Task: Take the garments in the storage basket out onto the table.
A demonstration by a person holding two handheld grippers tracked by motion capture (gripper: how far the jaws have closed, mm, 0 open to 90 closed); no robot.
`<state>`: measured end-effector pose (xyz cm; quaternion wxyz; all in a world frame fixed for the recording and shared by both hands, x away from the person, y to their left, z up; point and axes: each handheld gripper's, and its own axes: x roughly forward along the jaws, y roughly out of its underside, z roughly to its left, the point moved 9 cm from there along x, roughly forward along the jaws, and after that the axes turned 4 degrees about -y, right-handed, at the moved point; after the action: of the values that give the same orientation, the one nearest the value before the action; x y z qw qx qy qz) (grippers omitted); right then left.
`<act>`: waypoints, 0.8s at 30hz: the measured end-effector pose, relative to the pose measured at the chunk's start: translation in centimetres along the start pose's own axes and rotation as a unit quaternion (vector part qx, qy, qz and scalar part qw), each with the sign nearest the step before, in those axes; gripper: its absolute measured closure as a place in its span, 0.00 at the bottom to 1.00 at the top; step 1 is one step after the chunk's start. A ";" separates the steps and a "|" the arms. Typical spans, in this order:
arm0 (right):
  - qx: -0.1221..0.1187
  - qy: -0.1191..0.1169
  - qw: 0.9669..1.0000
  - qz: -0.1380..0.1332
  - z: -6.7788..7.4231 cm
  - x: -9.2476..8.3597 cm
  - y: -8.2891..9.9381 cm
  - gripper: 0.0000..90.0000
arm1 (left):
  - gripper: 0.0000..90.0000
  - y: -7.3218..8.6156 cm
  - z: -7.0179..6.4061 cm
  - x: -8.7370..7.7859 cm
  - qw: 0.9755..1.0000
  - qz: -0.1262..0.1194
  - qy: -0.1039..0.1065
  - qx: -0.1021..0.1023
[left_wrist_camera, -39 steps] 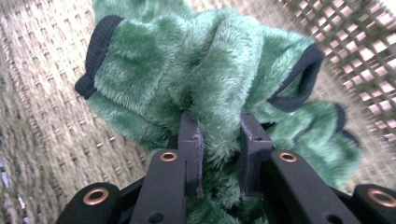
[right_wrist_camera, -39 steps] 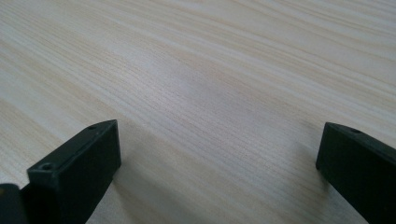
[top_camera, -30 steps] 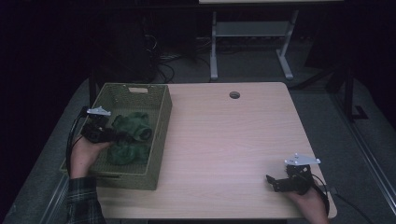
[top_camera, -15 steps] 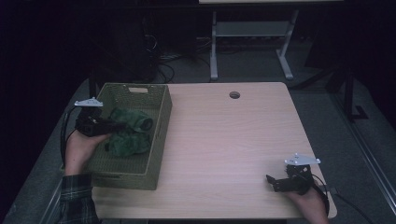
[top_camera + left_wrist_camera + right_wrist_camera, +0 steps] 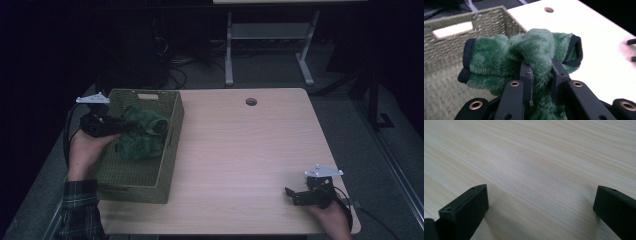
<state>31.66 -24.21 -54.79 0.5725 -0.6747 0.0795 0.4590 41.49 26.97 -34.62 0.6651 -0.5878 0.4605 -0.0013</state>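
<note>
A fuzzy green garment [image 5: 142, 132] with black knit cuffs hangs above the woven basket [image 5: 145, 185] at the table's left. My left gripper [image 5: 127, 127] is shut on a fold of it; in the left gripper view the green garment [image 5: 534, 50] bunches between the two black jaws of my left gripper [image 5: 541, 75], a cuff showing on each side. My right gripper [image 5: 292, 196] rests low at the table's front right corner. In the right gripper view my right gripper [image 5: 541, 207] is open, with bare wood between the jaws.
The light wooden table [image 5: 240, 150] has a round cable hole [image 5: 251, 102] near its far edge. The basket's right wall [image 5: 172, 145] stands between the garment and the open tabletop. A metal stand [image 5: 270, 45] is on the floor beyond the table.
My left gripper has risen and drawn back toward the basket's left rim, lifting the green garment up from the basket's inside. The right gripper has stayed in place.
</note>
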 end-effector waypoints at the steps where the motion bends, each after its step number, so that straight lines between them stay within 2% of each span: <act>1: 0.000 0.000 1.000 0.000 0.0 0.0 0.0 0.00 | 0.83 -0.4 -0.3 -0.1 1.000 -0.004 0.002 0.001; 7: 0.000 0.000 1.000 0.000 0.0 0.0 0.0 0.00 | 0.84 -2.6 -1.5 -0.7 0.999 -0.020 0.017 0.020; 12: 0.000 0.000 1.000 0.000 0.0 0.0 0.0 0.00 | 0.84 -3.9 -2.2 -1.1 0.999 -0.029 0.020 0.028; 17: 0.000 0.000 1.000 0.000 0.0 0.0 0.0 0.00 | 0.84 -6.0 -3.4 -1.8 0.998 -0.046 0.028 0.044; 24: 0.000 0.000 1.000 0.000 0.0 0.0 0.0 0.00 | 0.85 -7.5 -4.9 -1.7 0.996 -0.055 0.038 0.058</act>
<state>31.66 -24.21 -54.79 0.5729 -0.6745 0.0797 0.4588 41.56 21.77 -27.20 0.6791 -0.5719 0.4520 -0.0869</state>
